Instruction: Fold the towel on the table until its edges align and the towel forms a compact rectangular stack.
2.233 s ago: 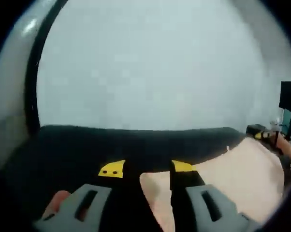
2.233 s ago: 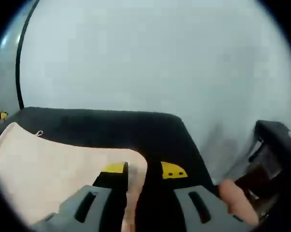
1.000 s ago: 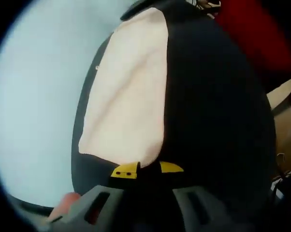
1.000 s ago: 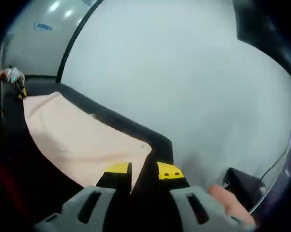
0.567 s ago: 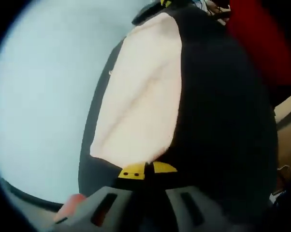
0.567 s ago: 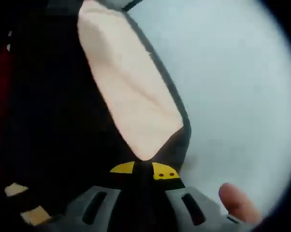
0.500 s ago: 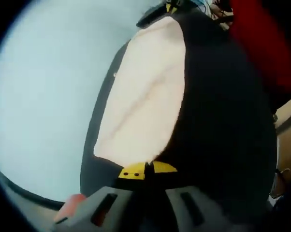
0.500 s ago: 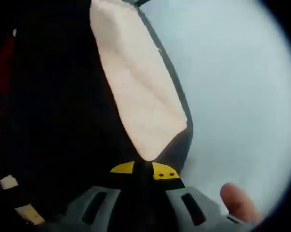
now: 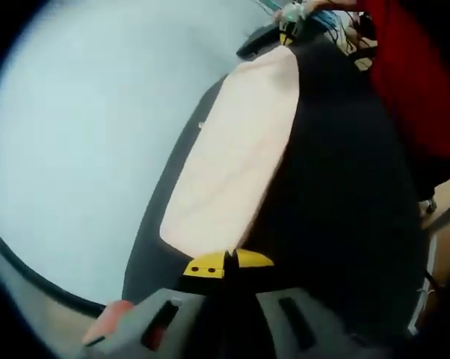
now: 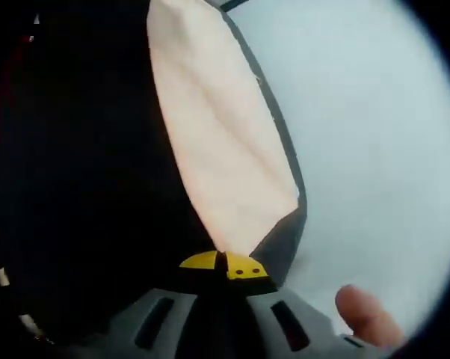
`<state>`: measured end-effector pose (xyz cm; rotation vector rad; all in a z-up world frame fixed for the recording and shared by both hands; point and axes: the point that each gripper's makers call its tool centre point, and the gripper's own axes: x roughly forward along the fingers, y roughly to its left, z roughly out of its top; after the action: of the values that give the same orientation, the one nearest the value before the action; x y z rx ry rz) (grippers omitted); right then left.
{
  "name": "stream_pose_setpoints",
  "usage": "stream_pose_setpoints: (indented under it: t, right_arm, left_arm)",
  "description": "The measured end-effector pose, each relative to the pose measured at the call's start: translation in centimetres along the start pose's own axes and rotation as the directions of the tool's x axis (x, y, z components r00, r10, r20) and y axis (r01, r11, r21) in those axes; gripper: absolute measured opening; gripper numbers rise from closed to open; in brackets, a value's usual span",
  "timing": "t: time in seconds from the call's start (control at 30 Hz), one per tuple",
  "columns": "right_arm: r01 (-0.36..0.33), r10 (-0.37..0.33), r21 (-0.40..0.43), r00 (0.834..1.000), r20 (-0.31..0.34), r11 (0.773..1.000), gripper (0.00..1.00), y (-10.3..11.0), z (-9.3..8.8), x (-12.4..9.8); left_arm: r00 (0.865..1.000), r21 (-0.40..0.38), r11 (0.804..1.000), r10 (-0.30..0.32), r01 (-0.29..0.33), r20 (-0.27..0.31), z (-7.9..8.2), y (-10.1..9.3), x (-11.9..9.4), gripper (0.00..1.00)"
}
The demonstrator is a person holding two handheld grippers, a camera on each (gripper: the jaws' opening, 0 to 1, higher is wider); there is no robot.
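One towel [image 9: 232, 161] has a corner pinched in each of two hand-held grippers, left [image 9: 226, 262] and right [image 10: 223, 265].

A pale, plain blue-grey wall [image 9: 83, 134] spreads to the left of the jaws in the left gripper view, bounded low down by a dark curved line. In the right gripper view the same pale surface [image 10: 374, 134] lies right of the jaws (evenly lit, no shadows).
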<state>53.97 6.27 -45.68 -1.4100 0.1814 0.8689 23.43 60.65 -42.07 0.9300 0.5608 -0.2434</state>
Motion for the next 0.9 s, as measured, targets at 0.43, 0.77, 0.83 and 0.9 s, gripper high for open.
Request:
stream_pose_setpoints:
  t: [0.43,0.77,0.83,0.9]
  right_arm:
    - [-0.099,0.098,0.017,0.994,0.048,0.995,0.0,-6.2,1.5,-6.7]
    - [-0.08,0.084,0.197,0.996,-0.011,0.977,0.0,-12.9,2.4,-1.5]
    - [-0.087,0.094,0.184,0.995,-0.027,0.979,0.0,-14.0,2.9,0.6]
    - [-0.079,0.09,0.18,0.994,-0.058,0.981,0.0,-14.9,2.8,2.3]
  left_arm:
    - [0.997,-0.171,0.982,0.08,-0.076,0.017,2.2,4.5,-1.8,0.0]
    - [0.977,-0.169,0.983,0.037,-0.073,-0.21,0.2,9.7,1.1,0.0]
    - [0.961,-0.214,0.973,0.03,-0.091,-0.276,0.0,11.1,1.9,0.0]
    - [0.959,-0.216,0.973,0.014,-0.078,-0.282,0.2,12.3,3.2,0.0]
